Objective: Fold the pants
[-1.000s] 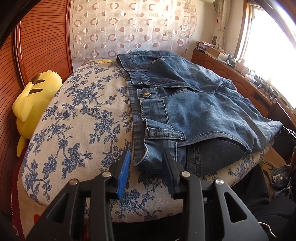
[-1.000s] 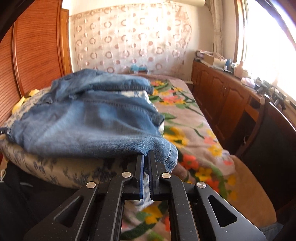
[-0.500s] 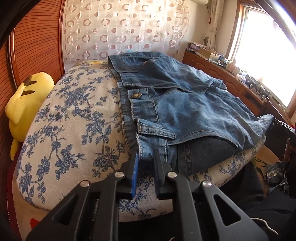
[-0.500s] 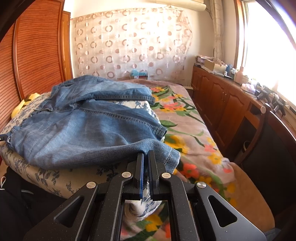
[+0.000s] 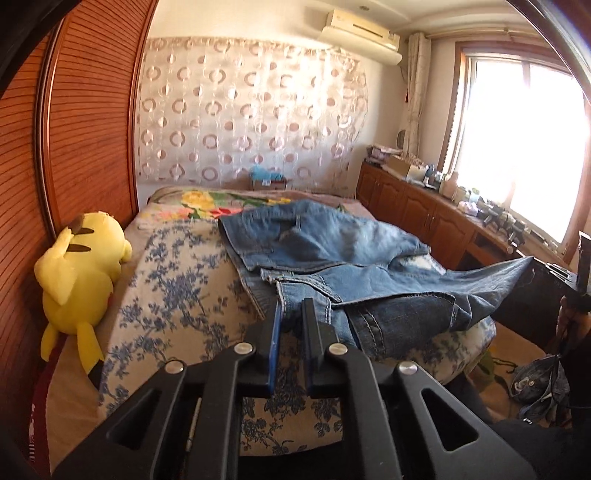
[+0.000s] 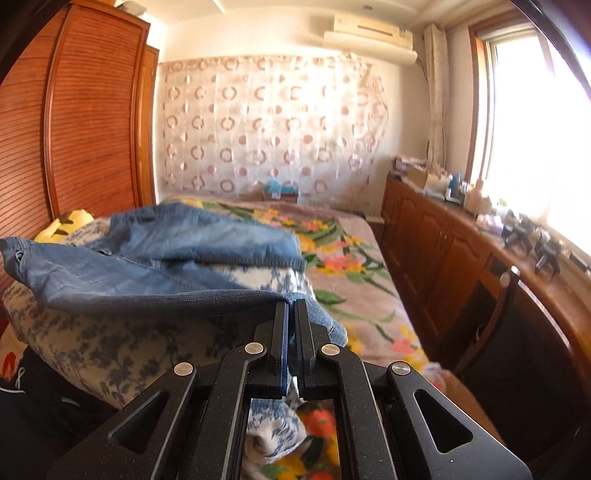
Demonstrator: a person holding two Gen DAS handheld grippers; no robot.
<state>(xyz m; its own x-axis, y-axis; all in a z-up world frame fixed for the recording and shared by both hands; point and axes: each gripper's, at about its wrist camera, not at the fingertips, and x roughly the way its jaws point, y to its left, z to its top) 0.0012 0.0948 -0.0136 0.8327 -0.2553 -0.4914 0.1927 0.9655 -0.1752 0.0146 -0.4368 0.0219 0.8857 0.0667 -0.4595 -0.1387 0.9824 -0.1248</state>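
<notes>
Right gripper jaws clamped on jeans hem, that edge raised off the quilt. Rest of jeans lies bunched on it. Floral bed beyond, cabinets right.

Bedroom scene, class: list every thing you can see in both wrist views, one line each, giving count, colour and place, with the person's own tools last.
jeans: one pair, blue, on the quilt, near edge lifted.
quilt: one, cream with blue flowers, piled on the bed.
blanket: one, brownish pink with bright flowers, covering the bed.
plush toy: one, yellow, beside the wardrobe.
wardrobe: one, reddish wood, left.
curtain: one, pale with rings, far wall.
air conditioner: one, white, high on the wall.
cabinets: one row, brown, under the window, cluttered top.
left gripper: black, jaws shut on the jeans' waistband corner.
right gripper: black, jaws shut on the leg hem.
</notes>
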